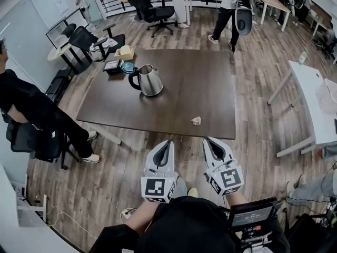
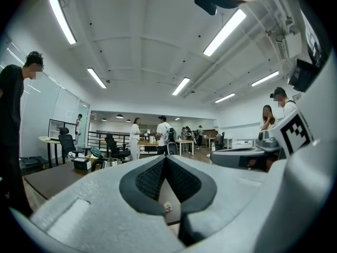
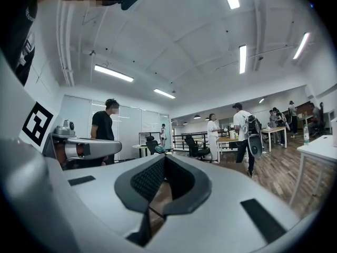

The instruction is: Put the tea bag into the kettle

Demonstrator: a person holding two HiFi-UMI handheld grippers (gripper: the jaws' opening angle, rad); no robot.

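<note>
A steel kettle [image 1: 146,80] with a black handle stands on the dark brown table [image 1: 210,83], left of its middle. The small white tea bag [image 1: 196,120] lies near the table's front edge. Both grippers hang side by side just short of that edge, above the wooden floor. My left gripper [image 1: 169,142] is shut and holds nothing; its own view shows the jaws [image 2: 166,159] pressed together, with the tea bag [image 2: 167,207] glimpsed below them and the kettle [image 2: 109,163] far off to the left. My right gripper [image 1: 207,139] [image 3: 165,157] is also shut and empty, just short of the tea bag and a little to its right.
A black tray [image 1: 112,65], a teal lid [image 1: 128,66] and a beige box [image 1: 125,52] sit at the table's far left corner. Office chairs [image 1: 84,38] stand beyond it. A person in black [image 1: 31,109] sits at the left, others walk at the back, and a white table [image 1: 316,99] stands at the right.
</note>
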